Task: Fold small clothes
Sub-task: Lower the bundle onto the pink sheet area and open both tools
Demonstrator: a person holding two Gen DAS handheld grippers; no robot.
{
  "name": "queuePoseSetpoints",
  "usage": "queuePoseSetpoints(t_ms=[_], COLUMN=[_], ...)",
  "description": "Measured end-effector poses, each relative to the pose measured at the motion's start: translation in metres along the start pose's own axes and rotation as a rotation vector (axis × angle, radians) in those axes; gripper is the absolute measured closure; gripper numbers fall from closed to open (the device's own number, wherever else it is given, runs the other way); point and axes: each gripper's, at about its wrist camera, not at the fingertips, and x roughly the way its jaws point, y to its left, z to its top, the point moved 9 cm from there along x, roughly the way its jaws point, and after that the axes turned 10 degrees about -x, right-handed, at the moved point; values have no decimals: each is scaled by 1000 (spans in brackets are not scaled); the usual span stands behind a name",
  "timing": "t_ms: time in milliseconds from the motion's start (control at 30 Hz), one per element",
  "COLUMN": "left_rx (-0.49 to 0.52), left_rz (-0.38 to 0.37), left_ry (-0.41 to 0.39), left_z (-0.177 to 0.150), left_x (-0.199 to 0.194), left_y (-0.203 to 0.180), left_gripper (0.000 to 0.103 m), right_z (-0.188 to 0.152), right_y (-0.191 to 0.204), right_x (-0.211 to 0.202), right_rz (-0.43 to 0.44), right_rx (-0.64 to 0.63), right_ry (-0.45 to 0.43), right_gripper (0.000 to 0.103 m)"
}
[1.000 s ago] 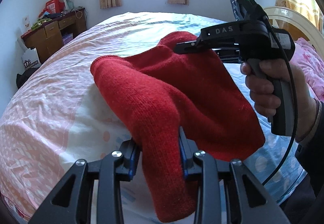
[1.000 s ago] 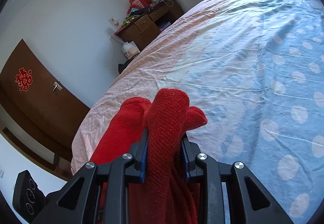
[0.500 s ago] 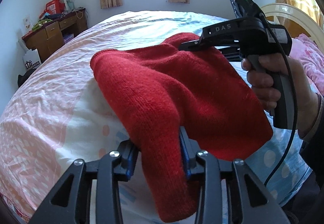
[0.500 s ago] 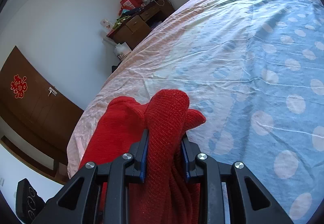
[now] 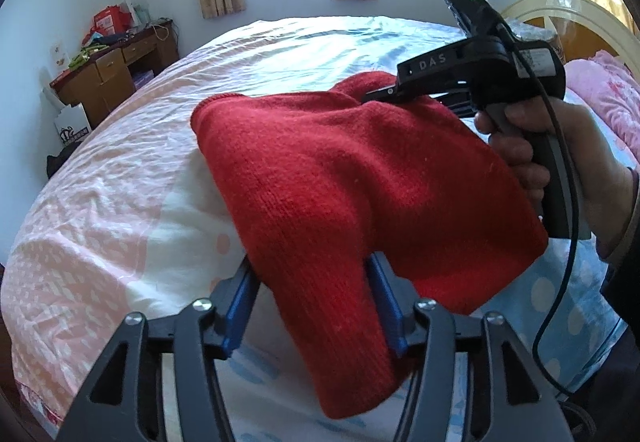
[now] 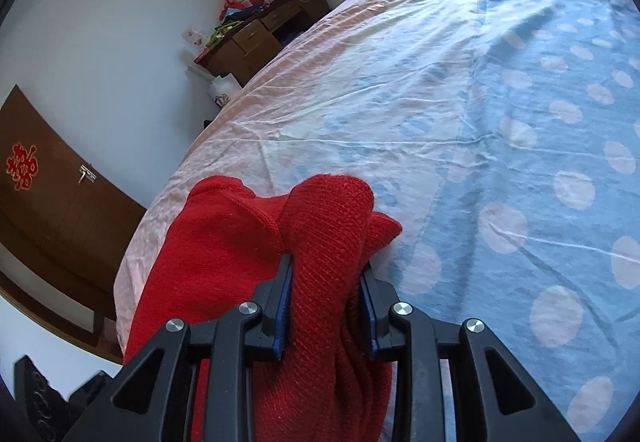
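Sweater (image 5: 360, 178) over bed (image 5: 120, 170): right gripper (image 6: 326, 278) clamps it; left gripper (image 5: 312, 282) loosening around it.

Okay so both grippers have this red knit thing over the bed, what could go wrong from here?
1. The left gripper has just been opening with the red knit garment between its pads, so that end may slip and drop onto the bed.
2. The right gripper pinches a bunched wad, so the fold may come out crooked.

Both tools are black plastic with silver screws at the linkage and blue pads lining the fingers (image 5: 386, 302). The right gripper (image 5: 370, 97) carries white "DAS" lettering, a green light (lit), a grey handle and a black cable; a dark sleeve (image 5: 624, 242) covers the wrist.
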Motion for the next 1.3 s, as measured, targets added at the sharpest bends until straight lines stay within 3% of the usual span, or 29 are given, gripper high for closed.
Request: queuePoseSetpoints(t_ms=[100, 167, 267, 433, 533, 633, 767, 933, 1067, 1167, 1300], left_rx=[27, 36, 10, -63, -121, -150, -162, -209, -225, -173, -140], left_rz=[28, 46, 68, 157, 196, 205, 197, 182, 181, 196, 177], left_ry=[-37, -81, -140, -179, -209, -179, -161, -199, -194, -201, -250], left_z=[7, 19, 33, 48, 56, 52, 39, 32, 28, 27, 31], left_x=[-13, -25, -35, -13, 2, 19, 31, 29, 21, -7, -53], left_y=[3, 9, 21, 47, 63, 74, 76, 75, 73, 66, 57], left_gripper=[38, 24, 12, 9, 9, 8, 3, 0, 0, 1, 0], right_z=[1, 4, 9, 5, -14, -38, -54, -60, -62, -70, -75], right_y=[5, 9, 17, 72, 100, 82, 52, 38, 53, 62, 73], right_x=[-5, -16, -42, -83, -73, -50, -56, -59, -61, -83, -129], right_rz=[-16, -24, -30, 98, 164, 60, 142, 144, 13, -76, -175], right_rx=[-31, -41, -57, -126, -182, -168, -51, -12, -89, -79, -114], right_ry=[-13, -44, -115, -213, -161, -79, -130, -143, -130, -141, -201], right_gripper=[69, 66, 60, 50, 50, 50, 51, 51, 51, 49, 36])
